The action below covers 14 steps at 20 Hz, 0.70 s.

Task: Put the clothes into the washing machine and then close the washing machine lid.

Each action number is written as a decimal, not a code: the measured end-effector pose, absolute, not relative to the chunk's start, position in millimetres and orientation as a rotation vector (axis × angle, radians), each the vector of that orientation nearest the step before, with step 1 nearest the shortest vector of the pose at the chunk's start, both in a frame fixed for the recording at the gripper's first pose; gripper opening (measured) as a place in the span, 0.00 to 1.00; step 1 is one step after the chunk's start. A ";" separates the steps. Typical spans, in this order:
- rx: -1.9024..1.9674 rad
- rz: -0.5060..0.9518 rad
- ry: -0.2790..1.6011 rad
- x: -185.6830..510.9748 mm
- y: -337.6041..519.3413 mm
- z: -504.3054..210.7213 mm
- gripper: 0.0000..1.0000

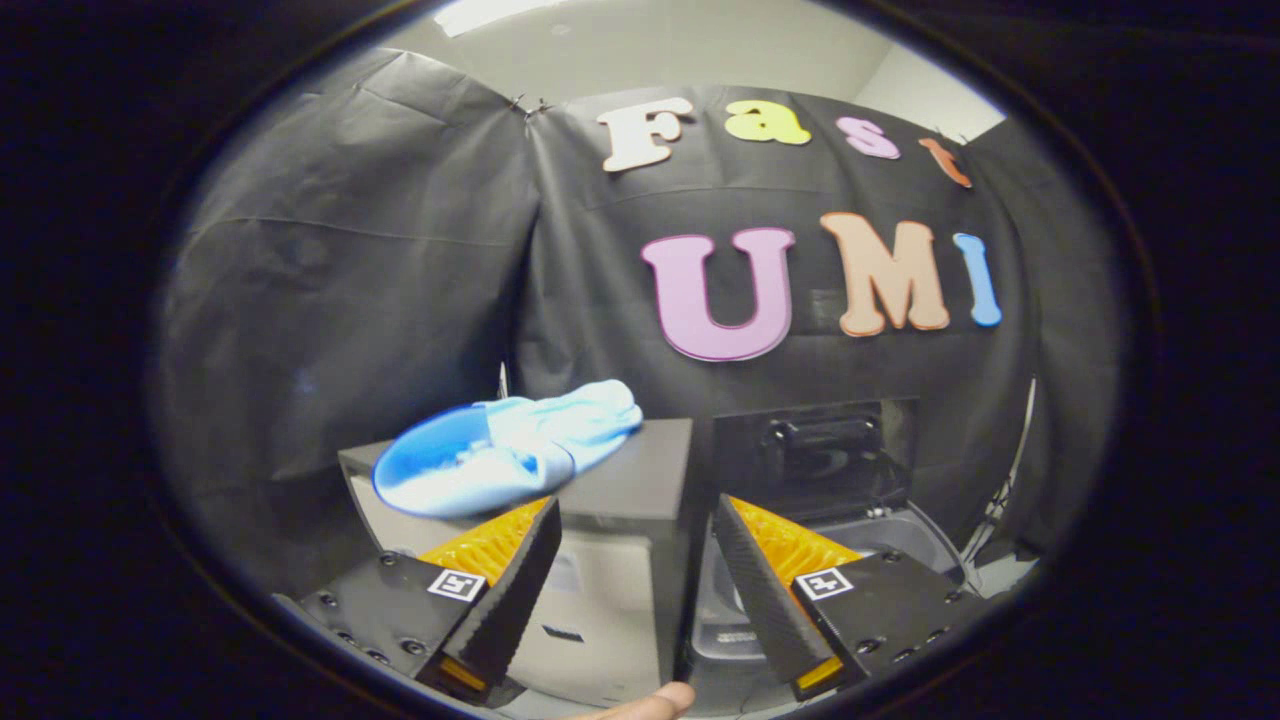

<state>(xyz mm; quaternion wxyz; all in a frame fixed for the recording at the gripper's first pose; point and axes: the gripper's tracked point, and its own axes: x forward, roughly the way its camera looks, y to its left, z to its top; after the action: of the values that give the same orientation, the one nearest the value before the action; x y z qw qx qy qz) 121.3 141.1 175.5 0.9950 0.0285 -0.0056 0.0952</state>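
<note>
While the fingers [632,535] stand spread with nothing between them, the light blue clothes [510,450] lie at eleven o'clock on a grey cabinet [640,470] (near its front edge). At one o'clock, the washing machine [860,530] stands with lid [815,450] raised.

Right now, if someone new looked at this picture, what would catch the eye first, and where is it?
The light blue cloth stands out most: it lies bunched on top of a grey box-shaped unit, just beyond the tool's left finger. To the right of that unit sits the washing machine with its dark lid raised upright. The tool is open, its fingers apart and holding nothing.
</note>
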 end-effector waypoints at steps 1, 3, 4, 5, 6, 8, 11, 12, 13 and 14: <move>0.034 0.212 -0.013 137.5 157.0 189.7 0.97; -0.005 0.259 0.029 167.0 188.6 206.5 0.97; -0.004 0.285 0.056 179.3 203.7 212.1 0.97; 0.008 0.304 0.074 193.0 218.3 216.4 0.97; 0.034 0.305 0.085 208.2 229.4 223.9 0.97; 0.108 0.271 0.151 236.6 243.1 224.3 0.97; 0.172 0.264 0.263 265.0 266.8 208.3 0.96; 0.165 0.266 0.301 270.9 275.1 200.5 0.96; 0.140 0.273 0.345 275.5 282.7 187.9 0.95; 0.105 0.284 0.395 277.3 289.3 174.9 0.95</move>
<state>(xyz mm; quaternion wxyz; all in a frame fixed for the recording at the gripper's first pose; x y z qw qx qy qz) 277.3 289.3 174.9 0.9692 0.0520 0.1953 0.1406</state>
